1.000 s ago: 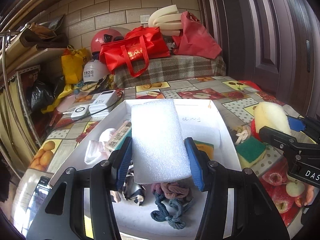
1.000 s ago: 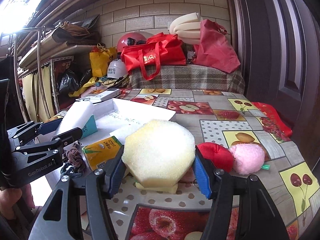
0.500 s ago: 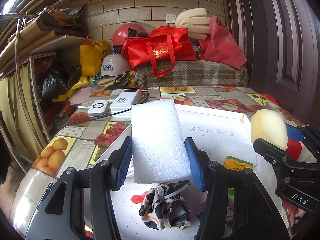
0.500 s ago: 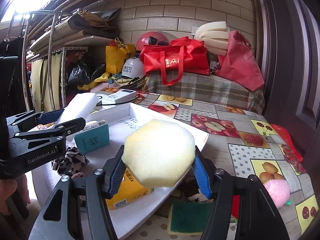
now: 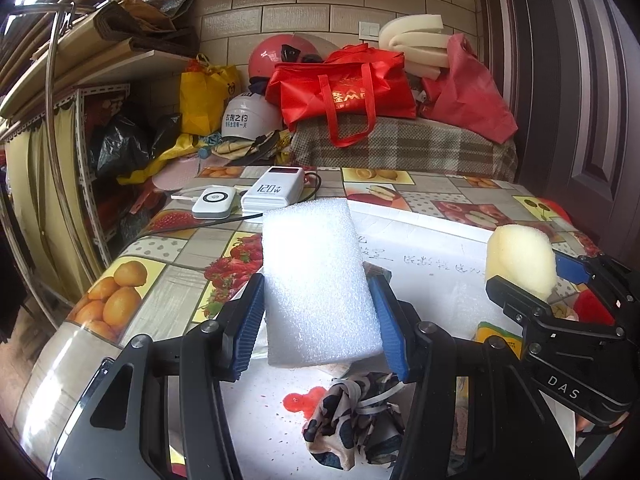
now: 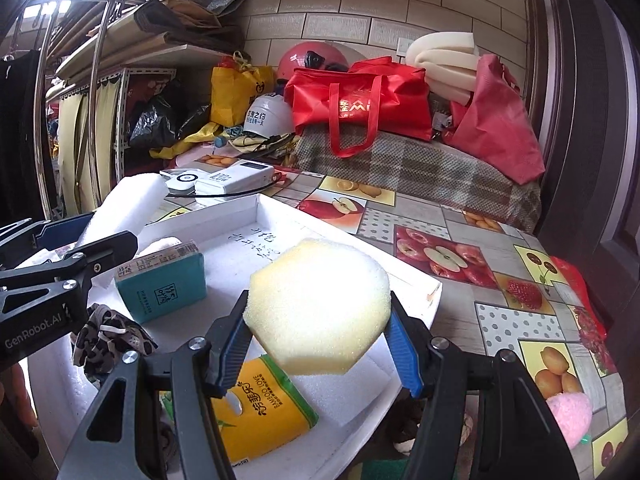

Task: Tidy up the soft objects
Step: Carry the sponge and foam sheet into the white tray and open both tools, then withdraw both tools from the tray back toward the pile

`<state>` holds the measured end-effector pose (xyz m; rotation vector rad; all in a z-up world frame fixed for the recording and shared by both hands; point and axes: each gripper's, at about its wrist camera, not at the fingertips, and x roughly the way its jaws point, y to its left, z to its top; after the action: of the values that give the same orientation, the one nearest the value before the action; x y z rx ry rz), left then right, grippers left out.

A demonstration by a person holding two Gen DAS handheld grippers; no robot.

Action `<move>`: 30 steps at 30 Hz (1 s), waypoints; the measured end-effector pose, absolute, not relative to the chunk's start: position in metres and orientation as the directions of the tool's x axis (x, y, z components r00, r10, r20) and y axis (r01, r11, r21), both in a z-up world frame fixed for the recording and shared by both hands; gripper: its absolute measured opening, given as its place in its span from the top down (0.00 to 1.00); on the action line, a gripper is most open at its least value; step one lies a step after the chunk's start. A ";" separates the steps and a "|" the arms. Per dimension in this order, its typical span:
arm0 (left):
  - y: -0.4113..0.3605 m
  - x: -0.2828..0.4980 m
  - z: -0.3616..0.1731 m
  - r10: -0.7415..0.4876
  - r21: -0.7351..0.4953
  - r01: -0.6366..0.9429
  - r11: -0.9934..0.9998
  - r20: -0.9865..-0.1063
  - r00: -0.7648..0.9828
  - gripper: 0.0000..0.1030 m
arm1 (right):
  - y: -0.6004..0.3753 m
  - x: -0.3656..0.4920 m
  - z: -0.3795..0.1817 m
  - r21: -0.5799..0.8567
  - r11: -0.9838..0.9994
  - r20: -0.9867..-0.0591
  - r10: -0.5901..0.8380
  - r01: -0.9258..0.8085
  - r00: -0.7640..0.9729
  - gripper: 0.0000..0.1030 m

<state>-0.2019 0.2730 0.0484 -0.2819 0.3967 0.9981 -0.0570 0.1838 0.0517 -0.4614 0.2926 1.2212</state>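
Your left gripper [image 5: 320, 300] has its jaws clenched on the white rectangular block of packing foam [image 5: 318, 280], and your right gripper [image 6: 320, 340] has its jaws grasping the pale yellow hexagonal sponge [image 6: 318, 304]. Both pieces hang above the shallow white foam tray [image 6: 412, 280], which serves as your landmark here.

Inside the tray lie a teal tissue box [image 6: 164, 280] toward its left side, a yellow pack of bamboo tissues [image 6: 260, 412] at its near edge, and a knotted black-and-cream cloth scrunchie [image 6: 108, 336] near its left rim. The bare floor of the tray lies toward its far corner, beyond the handwriting, so that looks the best place to set both pieces. Lower each one flat until it rests before letting go; foam this light may spring or tumble if dropped. Keep the two grippers apart so they do not knock each other.

Outside the tray, a pink fluffy pompom [image 6: 568, 416] sits to its right on the bench [image 6: 520, 264], which wears a fruit-printed oilcloth. Two white power banks [image 5: 248, 198] lie beyond its far left corner. Behind the bench stand a plaid-covered bed [image 5: 400, 148] with red tote bags [image 5: 344, 92], helmets, and a tiled wall.
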 end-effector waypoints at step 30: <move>0.265 -0.216 0.051 0.800 -0.055 -0.878 0.476 -0.388 0.458 0.00 | 0.178 -0.063 0.056 -0.199 0.275 -0.409 0.849 -0.941 0.334 0.00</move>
<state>-0.2157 0.2654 0.0511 -0.2626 0.3303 1.0478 -0.0625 0.1780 0.0563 -0.4425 0.2407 1.2181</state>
